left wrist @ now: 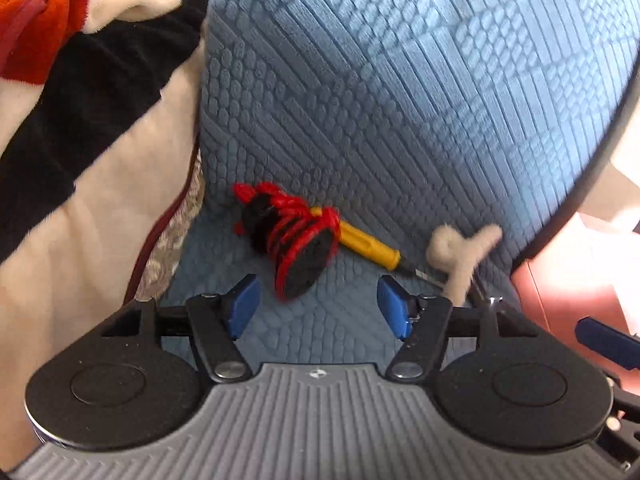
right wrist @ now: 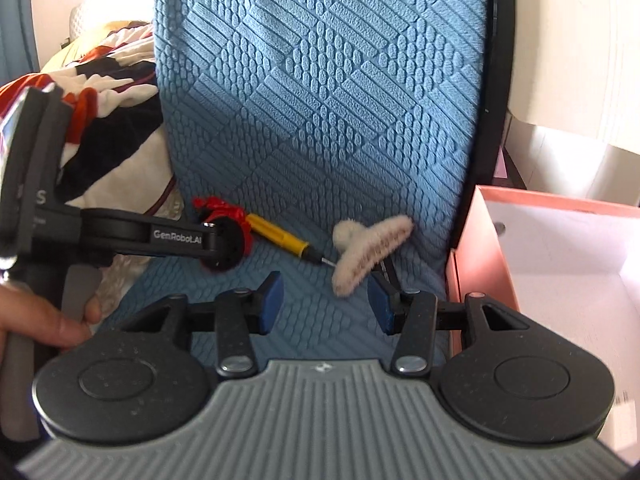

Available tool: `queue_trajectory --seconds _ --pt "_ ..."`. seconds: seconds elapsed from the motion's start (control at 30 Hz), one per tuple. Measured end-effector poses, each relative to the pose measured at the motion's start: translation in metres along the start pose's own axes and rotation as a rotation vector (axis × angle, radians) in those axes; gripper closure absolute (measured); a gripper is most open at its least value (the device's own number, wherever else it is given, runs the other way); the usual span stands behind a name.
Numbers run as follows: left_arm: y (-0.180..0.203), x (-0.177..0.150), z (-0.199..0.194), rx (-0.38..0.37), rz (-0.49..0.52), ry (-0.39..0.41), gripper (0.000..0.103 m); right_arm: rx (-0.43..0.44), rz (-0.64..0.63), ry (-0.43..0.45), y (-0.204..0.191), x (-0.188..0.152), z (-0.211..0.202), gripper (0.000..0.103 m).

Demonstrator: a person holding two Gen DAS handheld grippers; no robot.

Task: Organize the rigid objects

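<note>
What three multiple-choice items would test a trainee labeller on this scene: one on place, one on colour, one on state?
1. Where is the pink box?
A. Right of the blue cushion
B. On the blanket
C. Under the screwdriver

2. What colour is the screwdriver's handle?
A. Green
B. Yellow
C. White

3. How does the left gripper stand?
A. Shut on the hair clip
B. Shut on the screwdriver
C. Open, holding nothing

Key: 1 A, the box sits past the cushion's right edge; 2 B, the handle is plainly yellow; 3 C, its blue pads are apart with only cushion between.
</note>
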State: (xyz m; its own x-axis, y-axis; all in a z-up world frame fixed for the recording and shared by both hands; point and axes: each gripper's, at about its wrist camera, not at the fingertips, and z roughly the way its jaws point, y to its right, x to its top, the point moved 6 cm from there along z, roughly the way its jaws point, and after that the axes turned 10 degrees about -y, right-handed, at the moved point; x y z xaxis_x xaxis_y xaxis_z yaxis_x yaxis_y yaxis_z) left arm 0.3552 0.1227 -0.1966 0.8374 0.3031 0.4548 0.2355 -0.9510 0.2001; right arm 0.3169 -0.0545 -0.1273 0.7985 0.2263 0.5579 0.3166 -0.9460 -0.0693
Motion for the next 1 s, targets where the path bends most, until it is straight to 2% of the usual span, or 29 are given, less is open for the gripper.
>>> queue_trajectory --seconds 0.1,0.3,0.33,0.47,0.53,0.6,0.83,1.0 --pt "-0.011 0.01 0.004 -0.015 -0.084 0.037 0.033 0.016 0.024 -0.021 0.004 0.011 0.015 0.053" --pt "-0.027 0.025 0.025 -0.025 -0.21 0.027 0.033 0.014 -0.007 -0.044 0.007 0.029 0.045 0.053" --pt "-0.027 0.026 0.029 -0.029 -0.221 0.018 0.033 0.012 -0.008 -0.05 0.008 0.031 0.05 0.05" --pt "-0.024 0.034 0.036 -0.05 -0.22 0.006 0.033 -0.011 0.029 -0.088 0.019 0.035 0.071 0.043" --pt "-0.028 0.041 0.041 -0.019 -0.225 0.021 0.033 -0.004 0.072 -0.108 0.026 0.036 0.081 0.031" --pt "-0.03 0.045 0.047 -0.008 -0.234 0.02 0.033 0.002 0.092 -0.111 0.03 0.038 0.088 0.03" --pt "-0.031 0.054 0.062 -0.042 -0.261 -0.009 0.033 -0.028 0.084 -0.131 0.029 0.041 0.113 0.03" --pt "-0.026 0.053 0.079 -0.102 -0.272 -0.066 0.033 -0.01 0.108 -0.14 0.028 0.044 0.128 0.031"
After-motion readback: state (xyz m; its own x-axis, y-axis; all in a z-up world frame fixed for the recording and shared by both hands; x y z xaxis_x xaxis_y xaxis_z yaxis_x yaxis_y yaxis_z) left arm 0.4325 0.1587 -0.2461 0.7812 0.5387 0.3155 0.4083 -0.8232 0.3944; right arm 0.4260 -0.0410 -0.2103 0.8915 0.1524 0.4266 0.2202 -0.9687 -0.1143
